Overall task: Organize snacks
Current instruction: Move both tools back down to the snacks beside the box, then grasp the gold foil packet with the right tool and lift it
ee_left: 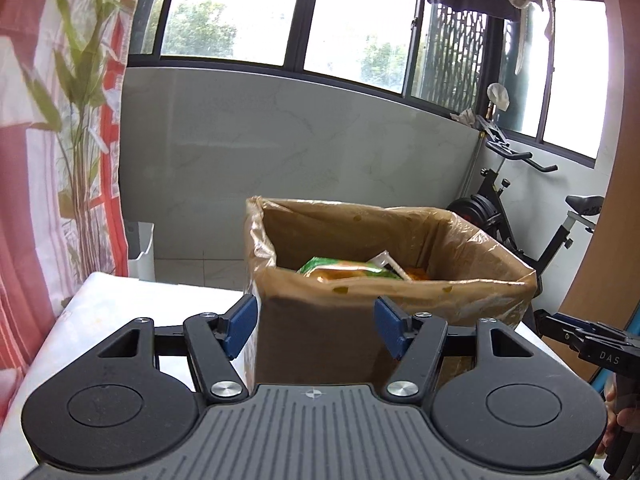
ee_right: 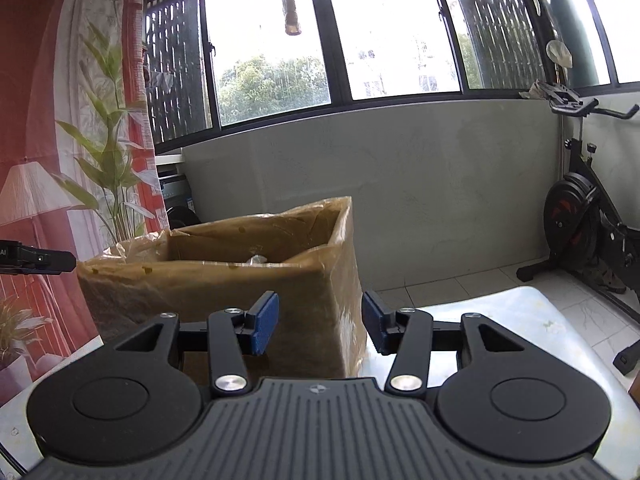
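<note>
Only the left wrist view shows the green-and-orange snack packet (ee_left: pixel 344 270) inside the plastic-lined brown cardboard box (ee_left: pixel 320 320) on the pale surface (ee_left: pixel 120 312). Both the left gripper (ee_left: pixel 316 326) and the right gripper (ee_right: pixel 320 322) hold their jaws apart, empty. A black exercise bike (ee_right: pixel 580 216) stands by the window wall.

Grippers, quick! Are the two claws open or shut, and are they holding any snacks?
Left gripper: open, holding nothing, facing the cardboard box.
Right gripper: open, holding nothing, near the box's corner.

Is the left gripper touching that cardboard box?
Cannot tell. In the left wrist view the open left gripper overlaps the cardboard box corner, but no contact or gap shows plainly.
</note>
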